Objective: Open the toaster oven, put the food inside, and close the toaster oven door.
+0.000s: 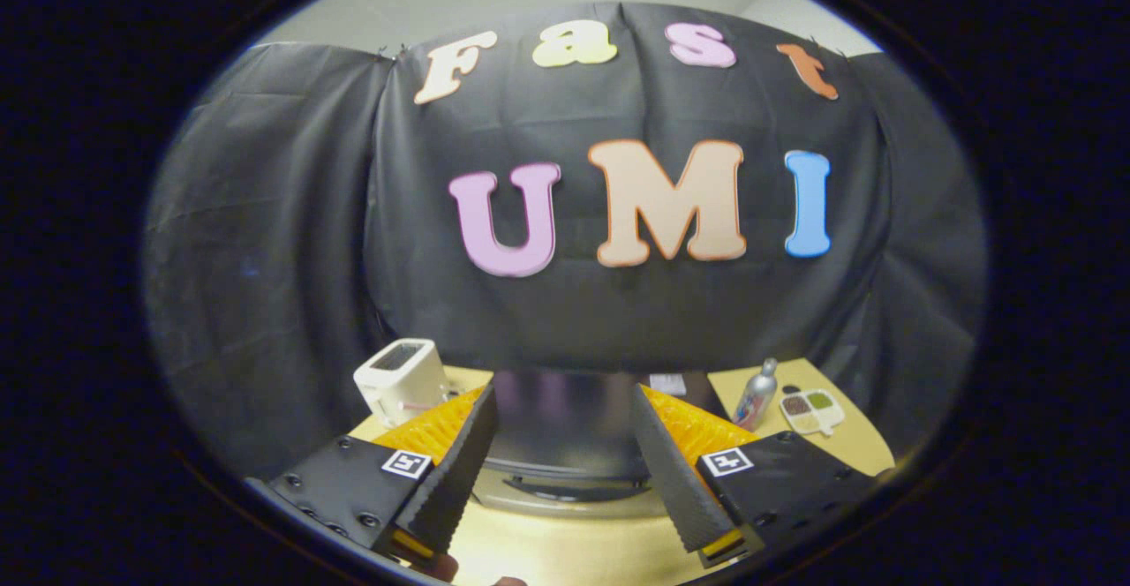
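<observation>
The toaster oven (pixel 565 427) stands on the wooden table (pixel 565 551), close below and between my fingers. I look down on its dark glossy top; its silvery front with a curved dark handle (pixel 565 485) faces me. From this angle the door looks closed, though little of it shows. My gripper (pixel 563 392) is open, its two fingers spread to either side of the oven's top with nothing held between them.
A white slot toaster (pixel 402 379) stands beyond the left finger. Past the right finger are a small silver bottle (pixel 757 396) and a white dish (pixel 812 411) holding brown and green bits. Black cloth walls close off the back and sides.
</observation>
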`<state>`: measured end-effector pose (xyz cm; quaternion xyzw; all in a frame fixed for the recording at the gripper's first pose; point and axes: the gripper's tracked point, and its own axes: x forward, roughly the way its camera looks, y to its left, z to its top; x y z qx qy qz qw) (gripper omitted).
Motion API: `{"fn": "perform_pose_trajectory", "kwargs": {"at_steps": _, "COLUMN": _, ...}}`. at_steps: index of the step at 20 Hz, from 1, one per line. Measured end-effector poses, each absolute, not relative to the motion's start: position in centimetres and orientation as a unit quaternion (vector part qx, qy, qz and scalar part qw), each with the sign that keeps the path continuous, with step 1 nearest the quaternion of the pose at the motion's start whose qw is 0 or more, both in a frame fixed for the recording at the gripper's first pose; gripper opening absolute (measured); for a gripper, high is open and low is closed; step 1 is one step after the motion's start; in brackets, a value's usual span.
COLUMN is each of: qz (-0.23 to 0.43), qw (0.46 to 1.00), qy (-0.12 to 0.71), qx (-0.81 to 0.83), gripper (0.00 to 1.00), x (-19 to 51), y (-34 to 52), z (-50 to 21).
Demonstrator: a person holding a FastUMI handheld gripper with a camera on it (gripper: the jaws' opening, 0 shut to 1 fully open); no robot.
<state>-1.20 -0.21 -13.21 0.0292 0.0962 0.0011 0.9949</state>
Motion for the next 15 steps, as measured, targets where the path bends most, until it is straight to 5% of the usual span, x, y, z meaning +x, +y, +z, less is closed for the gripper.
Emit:
{"fn": "perform_pose_trajectory", "kwargs": {"at_steps": 7, "qz": 0.001, "qw": 0.999, "qy": 0.004, "qx": 0.043, "gripper": 0.95, "x": -1.2, "y": -1.0, "z": -3.4}}
{"fn": "perform_pose_trajectory", "kwargs": {"at_steps": 15, "qz": -0.014, "qw": 0.999, "qy": -0.024, "qx": 0.030, "gripper": 0.95, "x": -1.7, "y": -2.8, "z": -1.0}}
